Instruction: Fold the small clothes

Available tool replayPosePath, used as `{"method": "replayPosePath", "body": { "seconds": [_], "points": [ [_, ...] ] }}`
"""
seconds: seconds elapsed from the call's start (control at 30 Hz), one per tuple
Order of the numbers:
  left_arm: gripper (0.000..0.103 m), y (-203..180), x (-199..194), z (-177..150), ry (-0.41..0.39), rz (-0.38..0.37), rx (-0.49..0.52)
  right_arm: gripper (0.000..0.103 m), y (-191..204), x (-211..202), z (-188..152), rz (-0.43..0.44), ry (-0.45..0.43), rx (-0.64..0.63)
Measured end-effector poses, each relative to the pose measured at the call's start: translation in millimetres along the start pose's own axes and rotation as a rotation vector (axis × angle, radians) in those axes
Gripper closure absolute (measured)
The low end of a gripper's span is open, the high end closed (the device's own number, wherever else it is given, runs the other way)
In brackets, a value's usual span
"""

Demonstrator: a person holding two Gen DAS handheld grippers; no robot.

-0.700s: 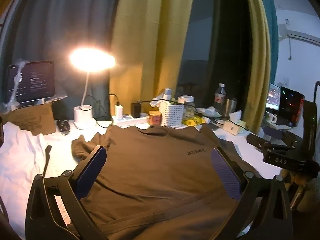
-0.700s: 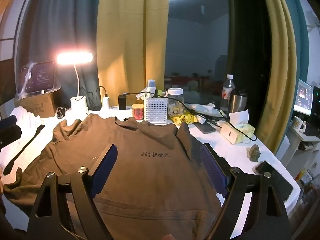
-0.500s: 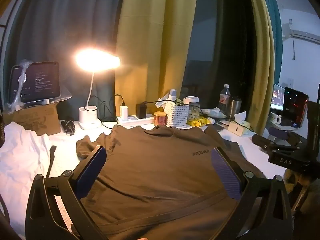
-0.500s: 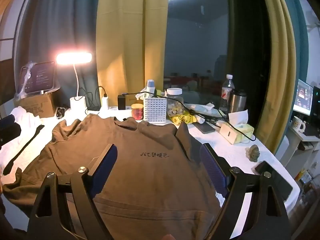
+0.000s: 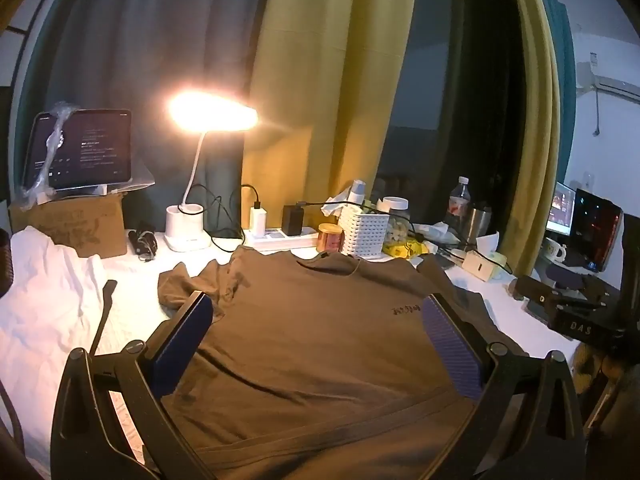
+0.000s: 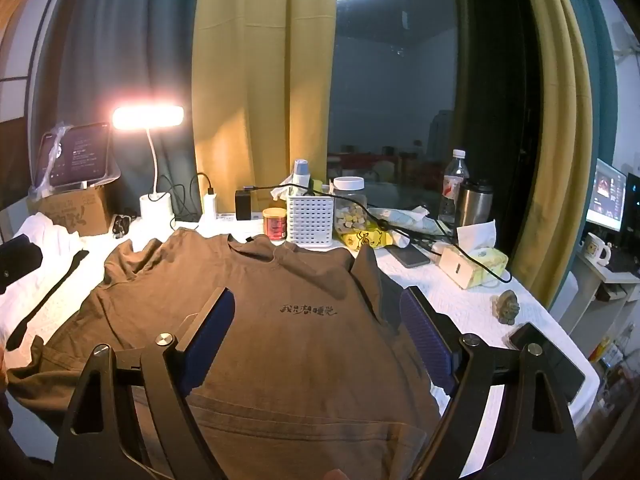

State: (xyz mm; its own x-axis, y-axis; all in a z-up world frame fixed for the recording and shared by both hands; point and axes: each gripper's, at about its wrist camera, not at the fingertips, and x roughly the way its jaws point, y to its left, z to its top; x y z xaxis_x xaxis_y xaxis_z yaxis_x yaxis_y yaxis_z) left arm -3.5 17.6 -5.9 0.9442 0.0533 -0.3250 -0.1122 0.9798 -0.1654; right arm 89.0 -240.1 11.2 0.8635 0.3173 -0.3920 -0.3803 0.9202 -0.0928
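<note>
Across the white cloth-covered table (image 6: 472, 304) a brown short-sleeved cotton T-shirt (image 6: 280, 320) lies spread flat, front up, with its collar toward the yellow curtains (image 6: 260, 80) and its hem nearest the grippers. A line of small dark characters (image 6: 307, 309) is printed on its chest. Its left sleeve is crumpled on the cloth, and its right sleeve is folded up along the body.

To the left of the shirt lies a rumpled white garment (image 5: 44, 300), with a thin black strap (image 5: 103, 312) beside it. Behind that stands a brown cardboard box (image 5: 80, 224) carrying a dark tablet screen (image 5: 80, 152).

The left gripper (image 5: 316, 332) hangs over the lower part of the shirt with its blue-padded fingers (image 5: 180, 344) spread wide, released and holding nothing. The right gripper (image 6: 316, 328) hangs likewise above the shirt's middle, its fingers (image 6: 424, 336) wide apart and empty.

Along the back edge stand a lit white desk lamp (image 5: 192, 184), a white perforated plastic basket (image 6: 310, 220), a steel flask (image 6: 474, 204), a clear water bottle (image 6: 454, 184) and a small red-labelled jar (image 6: 275, 224).
</note>
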Motion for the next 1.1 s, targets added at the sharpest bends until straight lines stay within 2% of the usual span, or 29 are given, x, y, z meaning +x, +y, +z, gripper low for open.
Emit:
{"method": "replayPosePath", "body": {
  "seconds": [0.3, 0.47, 1.1],
  "points": [
    [0.001, -3, 1, 0, 0.0, 0.028, 0.027, 0.016, 1, 0, 1, -0.001, -0.001, 0.001],
    [0.001, -3, 1, -1, -0.012, 0.072, 0.024, 0.016, 2, -1, 2, -0.001, 0.0, 0.001],
    [0.001, -10, -5, -2, -0.046, 0.049, 0.059, 0.016, 6, 1, -7, 0.006, 0.007, 0.003]
  ]
}}
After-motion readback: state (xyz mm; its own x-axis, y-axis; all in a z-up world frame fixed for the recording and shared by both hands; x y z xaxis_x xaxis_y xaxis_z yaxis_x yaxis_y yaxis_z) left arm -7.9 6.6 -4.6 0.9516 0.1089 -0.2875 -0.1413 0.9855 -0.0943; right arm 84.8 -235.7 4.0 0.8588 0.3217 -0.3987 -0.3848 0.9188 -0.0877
